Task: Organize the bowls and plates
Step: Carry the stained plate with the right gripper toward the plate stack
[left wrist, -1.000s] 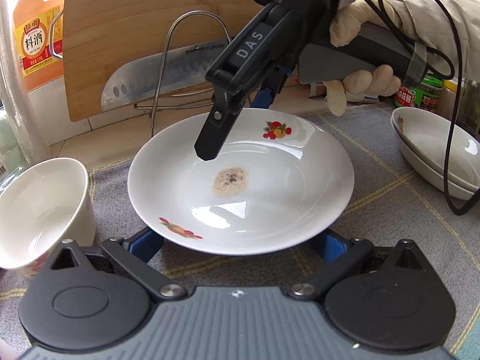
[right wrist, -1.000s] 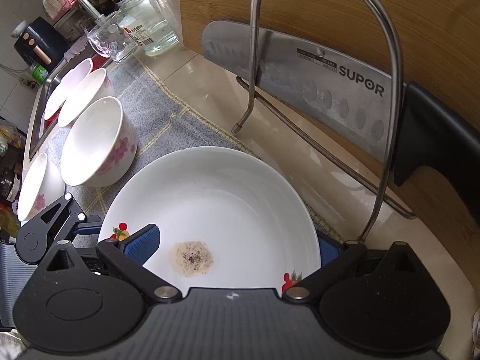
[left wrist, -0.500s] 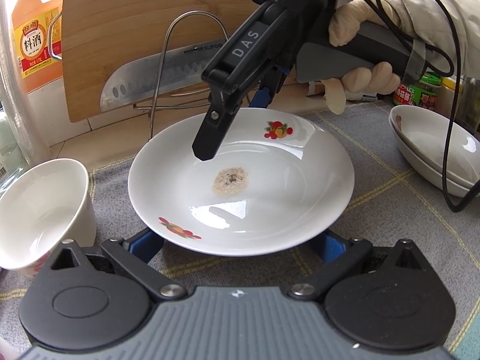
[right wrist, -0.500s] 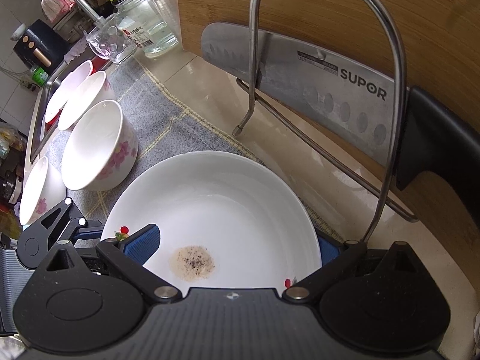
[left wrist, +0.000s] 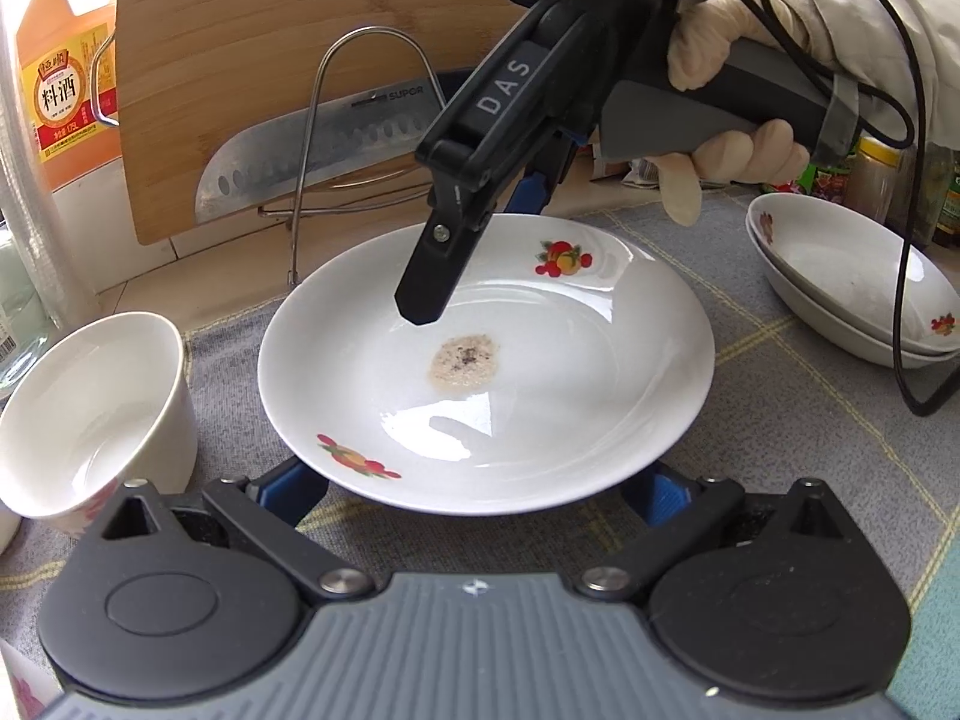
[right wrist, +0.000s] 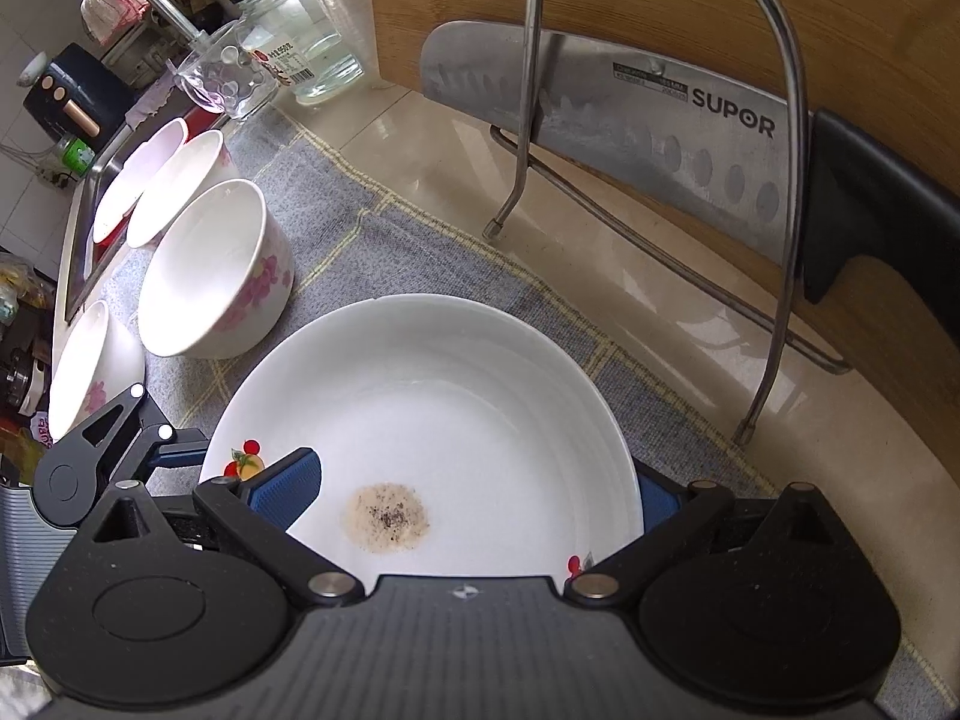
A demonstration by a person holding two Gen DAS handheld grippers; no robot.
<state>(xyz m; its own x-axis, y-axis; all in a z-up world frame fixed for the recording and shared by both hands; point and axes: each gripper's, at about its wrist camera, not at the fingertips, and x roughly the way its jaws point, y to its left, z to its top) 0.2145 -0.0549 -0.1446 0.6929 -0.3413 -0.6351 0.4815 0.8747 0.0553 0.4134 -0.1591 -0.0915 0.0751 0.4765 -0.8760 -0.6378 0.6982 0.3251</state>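
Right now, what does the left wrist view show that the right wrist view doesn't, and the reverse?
Only the left wrist view shows the gloved hand holding the right claw, the stacked shallow dishes and the orange bottle. Only the right wrist view shows the row of bowls toward the sink and the tap. Both show the plate with its speckled residue, the knife and the cutting board.

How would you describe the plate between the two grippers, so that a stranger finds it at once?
Start at the wooden cutting board with the knife in front of it. On the grey cloth just before it lies a wide white plate. Unlike the bowls nearby, it is shallow, has fruit prints on its rim, and carries a brown speckled stain in the middle.
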